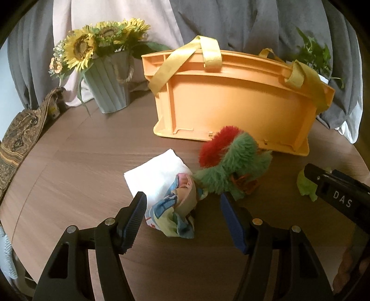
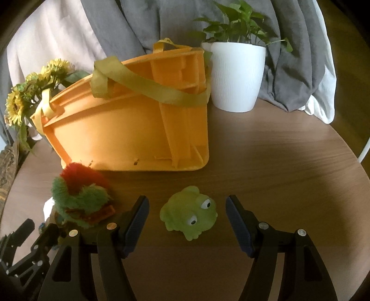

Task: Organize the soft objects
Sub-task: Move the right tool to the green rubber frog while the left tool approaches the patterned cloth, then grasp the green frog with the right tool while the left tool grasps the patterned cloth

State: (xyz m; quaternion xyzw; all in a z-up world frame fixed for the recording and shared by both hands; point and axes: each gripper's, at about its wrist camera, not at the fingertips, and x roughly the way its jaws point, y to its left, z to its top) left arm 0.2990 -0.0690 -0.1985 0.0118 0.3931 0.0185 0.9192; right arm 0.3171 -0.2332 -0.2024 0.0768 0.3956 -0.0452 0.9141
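An orange plastic basket (image 1: 231, 97) with yellow straps stands on the round wooden table (image 1: 69, 176); the basket (image 2: 129, 129) fills the middle of the right wrist view. Before it lie a white cloth (image 1: 159, 173), a crumpled printed cloth (image 1: 178, 210), a furry green and red toy (image 1: 229, 162) and a green frog toy (image 2: 190, 211). My left gripper (image 1: 183, 200) is open, its jaws on either side of the printed cloth without touching it. My right gripper (image 2: 187, 202) is open around the frog, pads apart from it. The furry toy (image 2: 81, 196) lies left of the frog.
A ribbed vase of sunflowers (image 1: 106, 69) stands at the back left, a white pot with a green plant (image 2: 235, 74) at the back right. Grey and pale curtains (image 1: 231, 20) hang behind. A patterned fabric (image 1: 16, 143) lies at the table's left edge.
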